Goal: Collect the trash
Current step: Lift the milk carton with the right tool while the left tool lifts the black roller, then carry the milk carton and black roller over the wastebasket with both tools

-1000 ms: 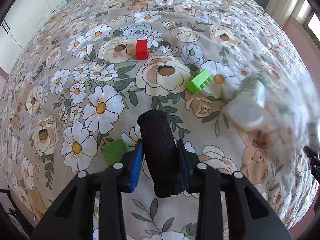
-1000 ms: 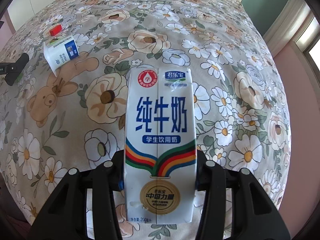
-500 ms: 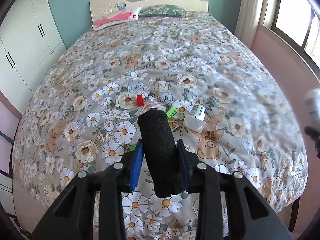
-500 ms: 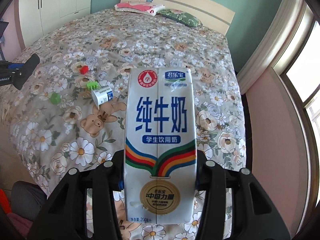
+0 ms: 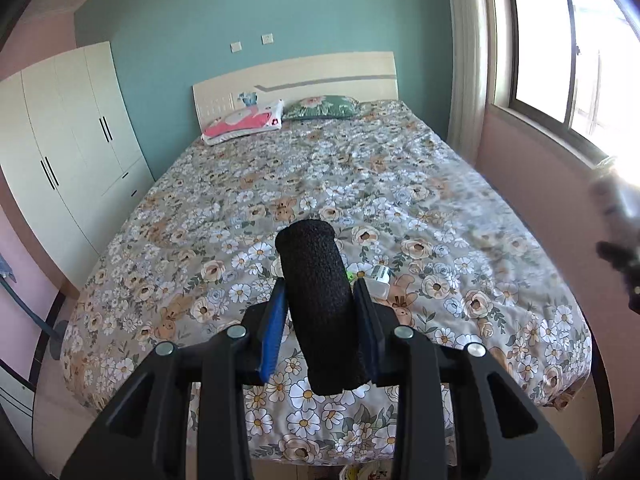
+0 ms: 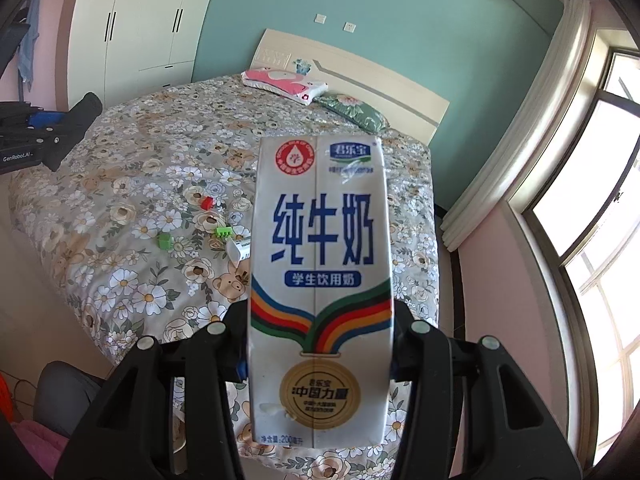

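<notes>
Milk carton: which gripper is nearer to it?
Right. The right gripper is shut on the milk carton; the left gripper, gripping a black foam roll, is off to its left, clear of it.

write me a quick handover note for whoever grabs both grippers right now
Left gripper: shut on a black foam roll, held above the bed.
Right gripper: shut on a milk carton, also lifted.
Still on the bed: small white carton, green comb-like piece, green block, red block.
Left to do: bin both held items; no bin clearly visible.
</notes>
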